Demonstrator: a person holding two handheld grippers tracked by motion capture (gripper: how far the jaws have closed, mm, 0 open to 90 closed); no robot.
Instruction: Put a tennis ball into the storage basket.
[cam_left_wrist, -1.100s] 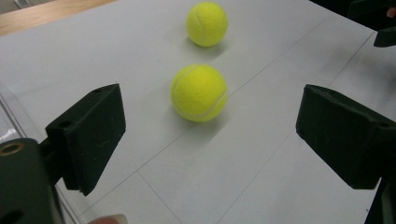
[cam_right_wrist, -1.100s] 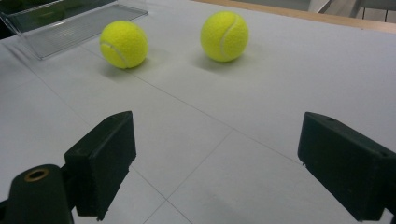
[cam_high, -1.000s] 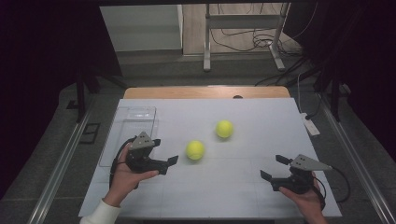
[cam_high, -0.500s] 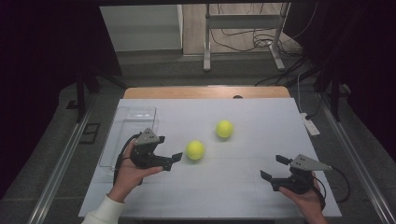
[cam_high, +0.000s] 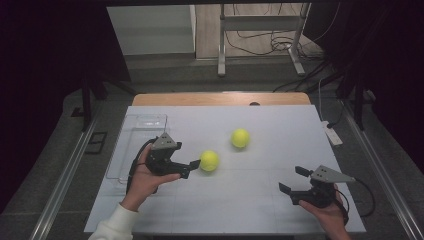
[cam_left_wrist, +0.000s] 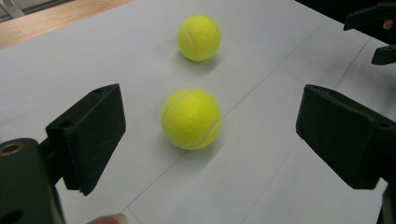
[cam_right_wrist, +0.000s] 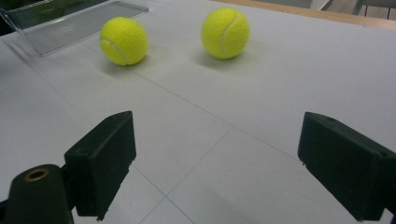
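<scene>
Tennis ball nearest my left gripper (cam_high: 192, 164) sat on the white table cover (cam_high: 250, 200), a little left of the middle in the high view; I call it the near tennis ball (cam_high: 209, 160). My left gripper's jaws stood wide apart, holding nothing, with their tips just beside the ball on its left side. In the left gripper view the ball lay ahead of the two black jaws and between their lines, free of both pads as far as I could tell. A second tennis ball (cam_high: 240, 138) rested farther back and to the right, near the first but apart from it. A clear plastic tray (cam_high: 131, 150) lay along the left edge of the cover, just behind my left hand (cam_high: 145, 175). My right gripper (cam_high: 295, 180) hung low over the front right part of the cover, well apart from both balls, its jaws spread wide with only bare cover between them. In the right gripper view both balls showed far ahead, with the tray's corner beyond the left one.
</scene>
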